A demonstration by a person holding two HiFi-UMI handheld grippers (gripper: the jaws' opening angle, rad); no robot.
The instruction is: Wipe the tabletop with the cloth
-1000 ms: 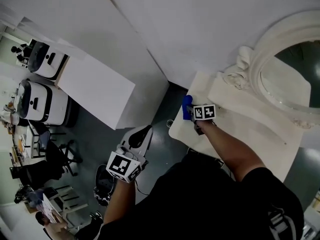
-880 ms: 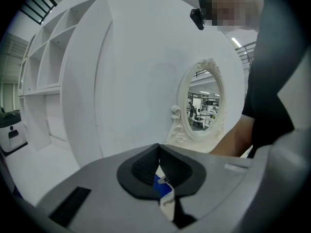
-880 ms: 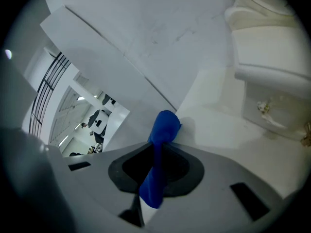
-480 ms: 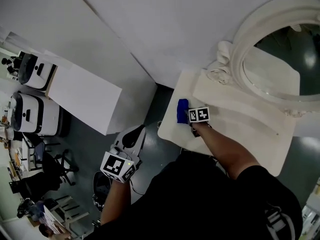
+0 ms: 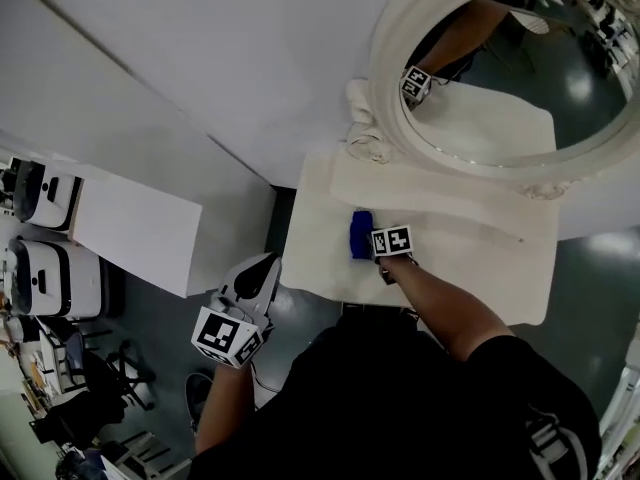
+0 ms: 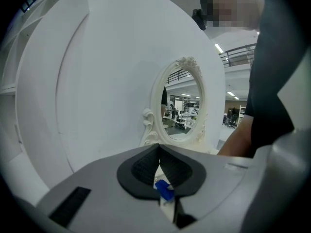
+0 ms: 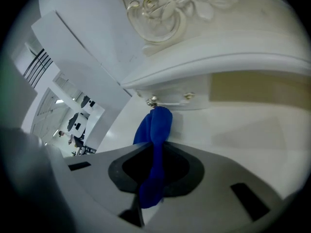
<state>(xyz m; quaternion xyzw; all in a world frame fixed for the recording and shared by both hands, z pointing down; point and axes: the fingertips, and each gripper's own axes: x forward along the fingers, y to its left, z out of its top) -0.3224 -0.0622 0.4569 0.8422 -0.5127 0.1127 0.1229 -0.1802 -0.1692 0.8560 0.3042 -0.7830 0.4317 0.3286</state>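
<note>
**A:** Where is the cloth (image 5: 361,234) lying?

**B:** It is resting on the tabletop (image 5: 470,258) in front of the mirror (image 5: 386,68), just below the carved scroll at the mirror's left foot. It is bunching into a blue roll rather than lying flat.

**A:** Who is holding it?

**B:** The right gripper (image 7: 154,152) is pinching it. Its jaws are clamping a fold of the blue fabric, and the free end is spilling out toward the mirror's base and the little knob (image 7: 152,101) there.

**A:** What is the left gripper (image 6: 159,155) doing?

**B:** It is hanging left of the mirror and nearer the person, off the table's edge, with its jaws pressing together on nothing. The blue speck showing past them is only the cloth, far off.

**A:** How is the cloth going to handle?

**B:** I am guessing soft, light and limp. It is sagging under its own weight, so it is likely going to drag and roll when pushed. Gripping a thick bunch, as here, is looking sound, while a thin edge would probably be slipping free. Pressing down lightly should be spreading more fabric against the surface. The mirror is looking fragile, so sweeping near its base is calling for care.
</note>
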